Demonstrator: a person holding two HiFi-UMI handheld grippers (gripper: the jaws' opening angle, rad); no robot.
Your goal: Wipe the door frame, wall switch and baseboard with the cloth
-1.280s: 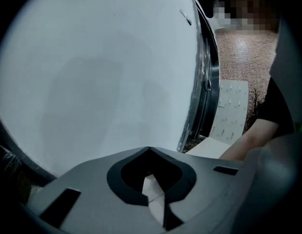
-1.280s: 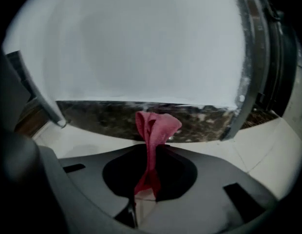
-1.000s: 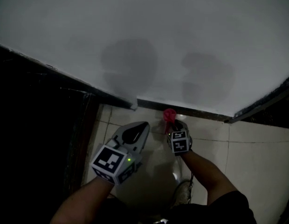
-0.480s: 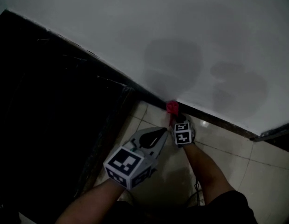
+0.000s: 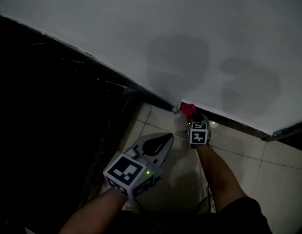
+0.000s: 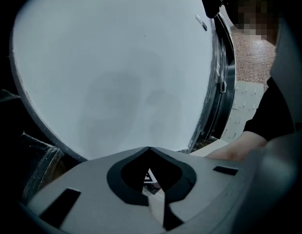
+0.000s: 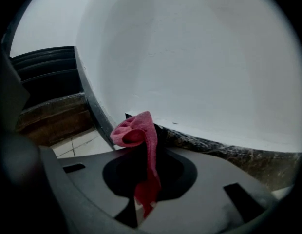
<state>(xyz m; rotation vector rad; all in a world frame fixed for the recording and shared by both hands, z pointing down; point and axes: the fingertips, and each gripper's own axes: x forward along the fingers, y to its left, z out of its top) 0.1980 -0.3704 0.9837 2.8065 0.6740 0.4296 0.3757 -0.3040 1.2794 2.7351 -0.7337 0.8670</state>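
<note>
Nearest you: left claw [image 5: 166,138] hangs over the floor tiles [image 5: 238,150], well short of the wall. Tips pressed together, nothing between them. It has no part in this step.

Beyond it and to the right: right claw [image 5: 192,119] reaches low toward the foot of the wall, pinching the red cloth [image 7: 140,130]. The pinch sits low on the fabric. A loose, rolled bunch stands out past the tips.

The cloth's bunch sits at the left end of the baseboard [image 7: 214,146], the dark mottled strip, right at the corner where it meets the door frame [image 7: 86,84]. Cannot tell whether the fabric is pressing on the strip or hovering just off it.

Farthest: white wall [image 5: 190,33], bare here. No wall switch shows in any view.

Step in hand, by my reading: the baseboard wipe, starting at the door corner.
- Lead with the bunch, not the claw tips, so hard plastic doesn't scrape the strip.
- Press until the roll flattens against the face.
- Drag right in one long, level pass, covering the top ledge too.
- The floppy end may fold under, so watch it in the right gripper view.
</note>
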